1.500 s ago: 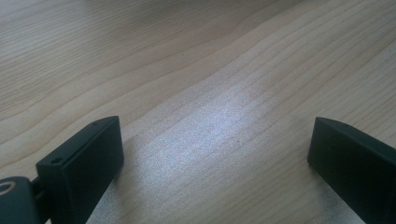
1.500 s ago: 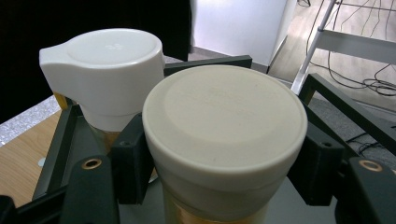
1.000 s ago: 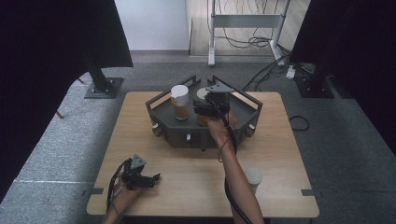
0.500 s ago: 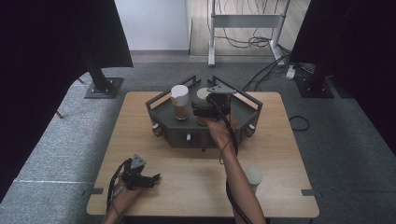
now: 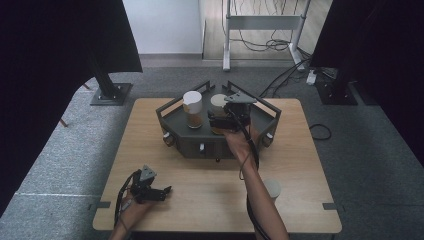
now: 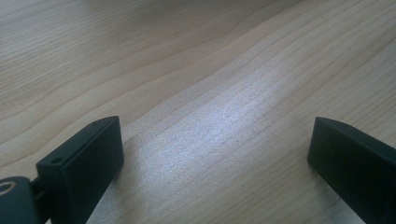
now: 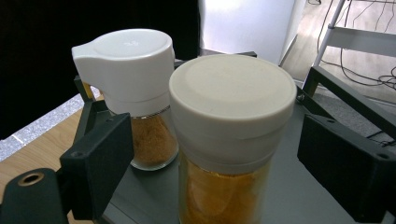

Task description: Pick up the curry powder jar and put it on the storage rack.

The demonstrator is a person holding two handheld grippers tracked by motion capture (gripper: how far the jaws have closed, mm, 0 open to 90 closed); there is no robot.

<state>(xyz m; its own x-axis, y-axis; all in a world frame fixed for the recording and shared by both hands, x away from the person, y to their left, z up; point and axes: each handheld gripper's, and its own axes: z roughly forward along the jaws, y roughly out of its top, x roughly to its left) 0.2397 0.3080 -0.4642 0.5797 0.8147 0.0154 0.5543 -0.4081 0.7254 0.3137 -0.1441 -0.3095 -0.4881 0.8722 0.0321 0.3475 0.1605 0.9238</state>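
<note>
A jar with a cream lid [image 7: 229, 140] and orange contents stands on a dark grey tray [image 5: 172, 117] at the table's far middle. Beside it stands a spice shaker with a white lid [image 7: 126, 70] and brown powder. My right gripper [image 7: 217, 128] reaches over the tray's front. Its jaws have just been opening and now stand open either side of the cream-lidded jar [image 5: 218, 101], without pressing on it. My left gripper [image 5: 162, 192] rests near the table's front left, open, with only bare wood [image 6: 187, 70] between its jaws [image 6: 215, 135].
The tray [image 7: 299, 196] has raised rails at its corners and knobs on its front. A small white cup [image 5: 272, 189] stands on the table at the front right, beside my right forearm. Dark curtains, stand feet and cables surround the table.
My right gripper has shifted slightly at the cream-lidded jar on the tray. The left gripper has kept still.
</note>
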